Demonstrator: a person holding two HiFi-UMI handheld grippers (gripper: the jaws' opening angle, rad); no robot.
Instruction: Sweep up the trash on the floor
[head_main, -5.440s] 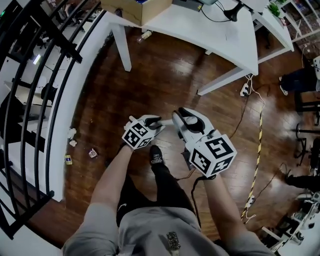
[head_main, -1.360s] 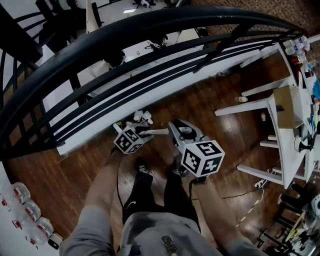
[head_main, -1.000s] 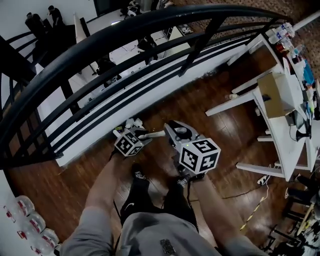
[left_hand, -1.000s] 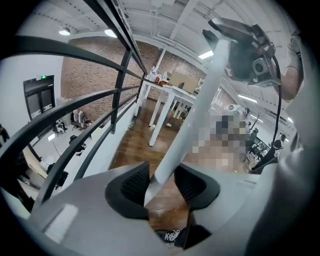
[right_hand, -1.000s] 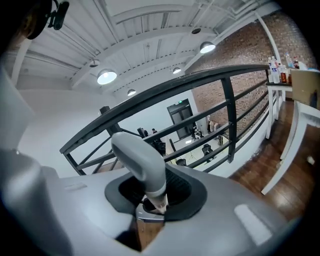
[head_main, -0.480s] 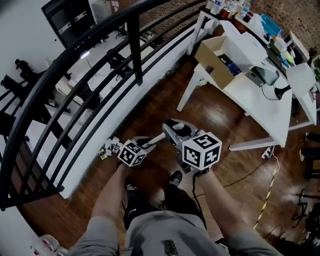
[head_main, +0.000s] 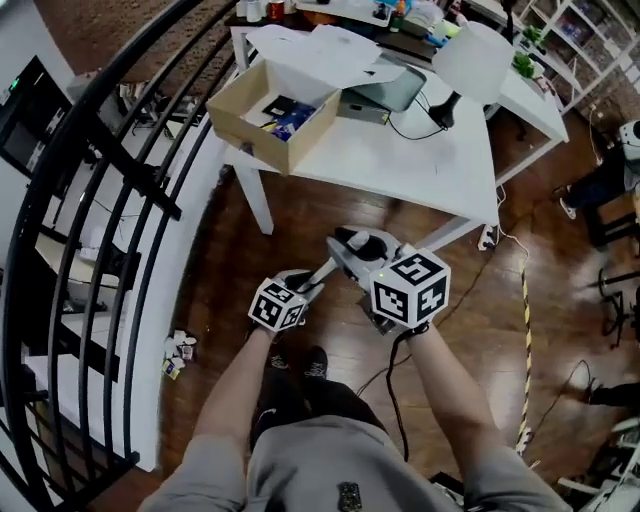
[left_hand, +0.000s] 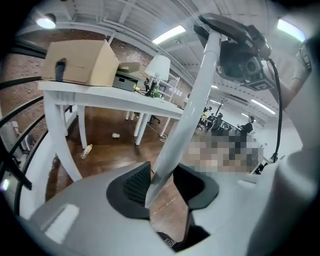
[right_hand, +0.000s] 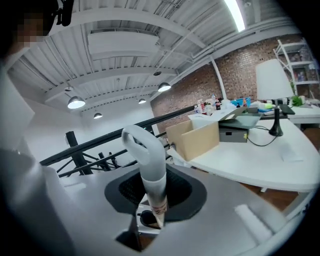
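Though slanted, white handle (head_main: 321, 273) loop-end upward

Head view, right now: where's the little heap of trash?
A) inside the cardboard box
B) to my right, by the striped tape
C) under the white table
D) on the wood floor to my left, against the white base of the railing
D: the trash heap lies on the wood floor at the left of the head view, right against the white railing base.
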